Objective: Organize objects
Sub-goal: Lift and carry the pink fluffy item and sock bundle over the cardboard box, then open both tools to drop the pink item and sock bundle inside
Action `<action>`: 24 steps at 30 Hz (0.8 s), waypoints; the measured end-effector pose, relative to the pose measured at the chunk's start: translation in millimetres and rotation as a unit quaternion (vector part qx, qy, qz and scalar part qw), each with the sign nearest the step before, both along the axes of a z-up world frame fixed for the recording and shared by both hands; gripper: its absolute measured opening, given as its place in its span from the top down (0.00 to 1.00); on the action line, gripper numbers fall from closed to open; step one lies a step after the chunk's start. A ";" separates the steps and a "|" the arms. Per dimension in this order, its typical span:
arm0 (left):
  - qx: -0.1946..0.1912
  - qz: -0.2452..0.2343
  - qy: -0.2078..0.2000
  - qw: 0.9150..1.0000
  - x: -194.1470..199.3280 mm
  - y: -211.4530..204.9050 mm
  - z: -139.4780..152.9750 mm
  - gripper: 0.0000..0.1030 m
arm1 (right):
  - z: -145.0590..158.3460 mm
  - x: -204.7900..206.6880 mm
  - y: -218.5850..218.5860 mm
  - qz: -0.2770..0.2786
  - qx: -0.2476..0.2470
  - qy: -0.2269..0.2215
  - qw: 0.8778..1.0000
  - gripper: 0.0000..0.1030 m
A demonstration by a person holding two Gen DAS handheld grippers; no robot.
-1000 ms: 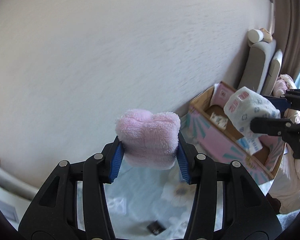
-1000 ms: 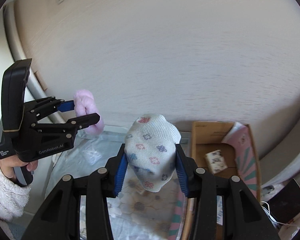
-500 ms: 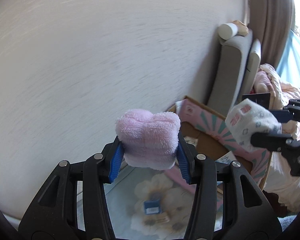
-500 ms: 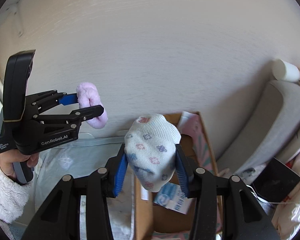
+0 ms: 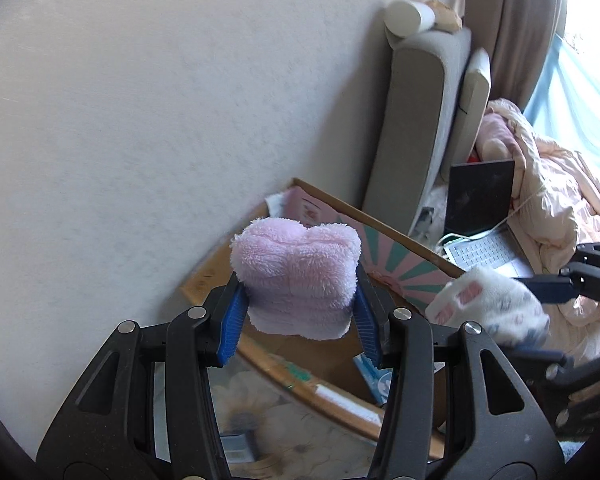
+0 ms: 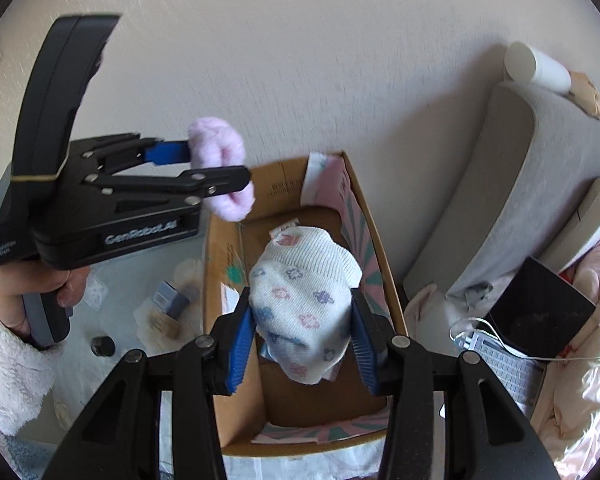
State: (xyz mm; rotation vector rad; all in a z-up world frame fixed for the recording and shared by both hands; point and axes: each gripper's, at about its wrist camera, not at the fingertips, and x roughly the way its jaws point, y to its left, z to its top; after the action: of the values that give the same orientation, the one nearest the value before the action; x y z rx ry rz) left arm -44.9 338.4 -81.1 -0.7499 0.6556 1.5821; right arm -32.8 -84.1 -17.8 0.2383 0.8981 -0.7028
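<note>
Left wrist view — left gripper [image 5: 298,316]: jaws clamped on the pink fluffy bundle [image 5: 296,276], held in the air above the near-left rim of the cardboard box [image 5: 396,236].
Left wrist view — step: I judge this a carry to the box; bring the bundle over the bare floor of the box before letting go.
Left wrist view — around: grey cushion [image 5: 416,120] stands against the wall behind the box; laptop [image 5: 480,216] lies beyond the box's far wall.

Right wrist view — right gripper [image 6: 302,330]: jaws closed on the flowered white sock bundle [image 6: 302,284], directly over the box [image 6: 374,248] opening.
Right wrist view — step: lower it inside the walls, then release.
Right wrist view — in the way: papers already lie in the box; the left gripper [image 6: 216,170] crowds the box's left rim, so releases should not collide.
</note>
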 end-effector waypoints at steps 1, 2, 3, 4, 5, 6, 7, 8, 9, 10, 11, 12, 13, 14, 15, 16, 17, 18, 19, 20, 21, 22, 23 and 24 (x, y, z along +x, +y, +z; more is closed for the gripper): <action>-0.004 -0.002 -0.001 1.000 1.6 3.2 -4.7 0.57 | -5.8 2.1 -1.5 -0.001 0.005 0.006 1.000 0.60; -0.009 -0.003 -0.002 1.000 3.4 7.5 -10.2 0.57 | -7.2 2.9 -2.2 -0.001 0.007 0.008 1.000 0.60; -0.015 -0.004 -0.003 1.000 5.1 11.7 -17.1 0.57 | -9.9 -1.0 -5.1 -0.001 0.011 0.011 1.000 0.60; -0.019 -0.005 -0.004 1.000 6.6 16.4 -22.5 0.57 | -13.9 -1.3 -7.5 -0.001 0.015 0.015 1.000 0.60; -0.024 -0.005 -0.005 1.000 5.9 16.6 -27.8 0.57 | -17.1 -1.3 -9.8 -0.001 0.019 0.019 1.000 0.60; -0.029 -0.005 -0.005 1.000 6.9 20.8 -33.7 0.57 | -20.1 -0.6 -11.6 0.000 0.022 0.021 1.000 0.60; -0.035 -0.005 -0.007 0.999 7.0 24.3 -39.8 0.57 | -24.4 0.1 -14.0 0.001 0.025 0.025 0.999 0.60; -0.040 -0.004 -0.009 0.999 7.1 27.0 -45.1 0.57 | -28.2 1.5 -15.1 0.002 0.028 0.029 0.999 0.60; -0.046 -0.002 -0.012 0.999 6.6 30.1 -52.1 0.57 | -32.3 2.2 -17.7 0.003 0.032 0.033 0.999 0.60; -0.050 -0.001 -0.014 0.999 6.1 31.7 -56.7 0.57 | -37.4 2.0 -14.5 0.004 0.034 0.035 0.999 0.60; -0.053 0.000 -0.017 0.998 5.6 33.7 -60.9 0.57 | -41.4 2.6 -16.6 0.005 0.038 0.039 0.998 0.60; -0.058 0.003 -0.022 0.998 4.7 36.0 -66.8 0.57 | -44.9 2.9 -18.7 0.005 0.042 0.042 0.998 0.60; -0.062 0.004 -0.023 0.998 4.2 37.7 -70.5 0.57 | -47.1 3.8 -19.7 0.005 0.044 0.044 0.998 0.60; -0.067 0.006 -0.025 0.997 3.0 38.9 -74.2 0.57 | -49.9 5.0 -18.2 0.005 0.047 0.044 0.998 0.60; -0.073 0.007 -0.026 0.997 1.9 41.1 -79.3 0.57 | -52.9 5.3 -19.9 0.005 0.052 0.045 0.998 0.60; -0.076 0.008 -0.026 0.997 1.4 42.9 -82.6 0.57 | -54.0 5.6 -19.5 0.006 0.054 0.047 0.997 0.60; -0.081 0.009 -0.025 0.996 0.9 44.8 -86.3 0.57 | -56.5 6.7 -20.0 0.007 0.055 0.050 0.997 0.60; -0.083 0.010 -0.025 0.996 0.3 45.8 -89.4 0.57 | -58.4 7.9 -20.2 0.009 0.054 0.054 0.997 0.60; -0.085 0.011 -0.026 0.996 -0.1 47.0 -91.2 0.57 | -60.2 8.8 -21.1 0.010 0.054 0.055 0.997 0.60; -0.086 0.011 -0.027 0.996 0.3 48.0 -92.4 0.57 | -61.6 9.6 -22.2 0.011 0.055 0.055 0.997 0.60; -0.087 0.012 -0.027 0.996 1.6 49.7 -94.7 0.57 | -62.5 10.2 -23.7 0.012 0.057 0.055 0.997 0.60; -0.088 0.012 -0.028 0.996 2.3 50.8 -95.7 0.57 | -63.0 10.8 -24.3 0.012 0.058 0.054 0.997 0.60; -0.088 0.012 -0.028 0.996 2.9 51.4 -96.5 0.57 | -62.5 11.9 -24.3 0.013 0.060 0.053 0.997 0.60; -0.090 0.013 -0.028 0.995 3.1 52.5 -97.8 0.57 | -62.3 12.7 -25.0 0.013 0.061 0.052 0.997 0.60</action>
State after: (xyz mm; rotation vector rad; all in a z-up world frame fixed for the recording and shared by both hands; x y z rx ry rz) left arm -41.8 391.0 -178.9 -0.9354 0.7568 1.5335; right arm -20.2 -109.2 -80.1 0.2997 1.0439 -0.6416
